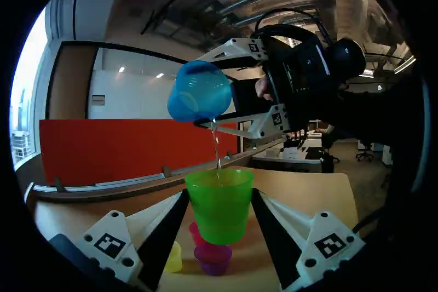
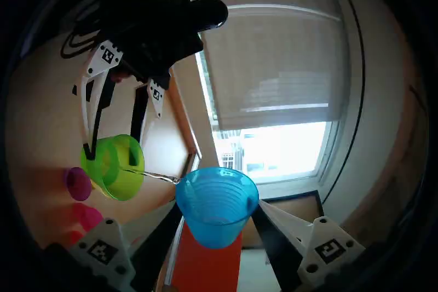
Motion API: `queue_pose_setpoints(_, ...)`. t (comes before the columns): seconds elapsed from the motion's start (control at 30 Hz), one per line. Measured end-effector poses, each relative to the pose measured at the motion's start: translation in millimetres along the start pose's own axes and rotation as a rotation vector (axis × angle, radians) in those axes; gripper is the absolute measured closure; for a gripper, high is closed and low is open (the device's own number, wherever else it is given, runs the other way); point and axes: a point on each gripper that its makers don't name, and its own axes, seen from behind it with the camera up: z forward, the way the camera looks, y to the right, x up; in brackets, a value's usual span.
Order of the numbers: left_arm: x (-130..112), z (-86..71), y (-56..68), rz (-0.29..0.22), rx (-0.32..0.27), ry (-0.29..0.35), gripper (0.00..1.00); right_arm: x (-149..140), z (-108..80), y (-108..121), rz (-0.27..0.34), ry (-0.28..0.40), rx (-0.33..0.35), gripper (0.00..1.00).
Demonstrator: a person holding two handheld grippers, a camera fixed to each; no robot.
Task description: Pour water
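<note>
A green cup (image 1: 220, 204) stands upright between the fingers of my left gripper (image 1: 220, 212), which is shut on it above the table. Over it hangs a blue cup (image 1: 198, 92), tilted mouth-down toward the green one, gripped by the other gripper (image 1: 219, 86). A thin stream of water (image 1: 215, 147) falls from the blue cup's rim into the green cup. In the right gripper view my right gripper (image 2: 217, 212) is shut on the blue cup (image 2: 217, 207), and the water stream (image 2: 156, 176) runs across to the green cup (image 2: 116, 167) held by the left gripper (image 2: 112, 152).
On the wooden table (image 1: 306, 188) below the green cup sit a purple cup (image 1: 212, 259), a pink cup (image 1: 195, 233) and a yellow cup (image 1: 174, 258). A red wall panel (image 1: 120, 147) stands behind the table. Desks and office chairs (image 1: 363, 154) are far right. A bright window (image 2: 274, 147) lies beyond.
</note>
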Motion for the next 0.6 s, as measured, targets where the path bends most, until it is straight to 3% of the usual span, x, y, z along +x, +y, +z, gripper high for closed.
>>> queue_pose_setpoints(0.6,2.6,-0.7,-0.9,-0.005,-0.002,0.004,0.18,1.4,-1.2,4.1,-0.032,0.003,-0.002,0.12)
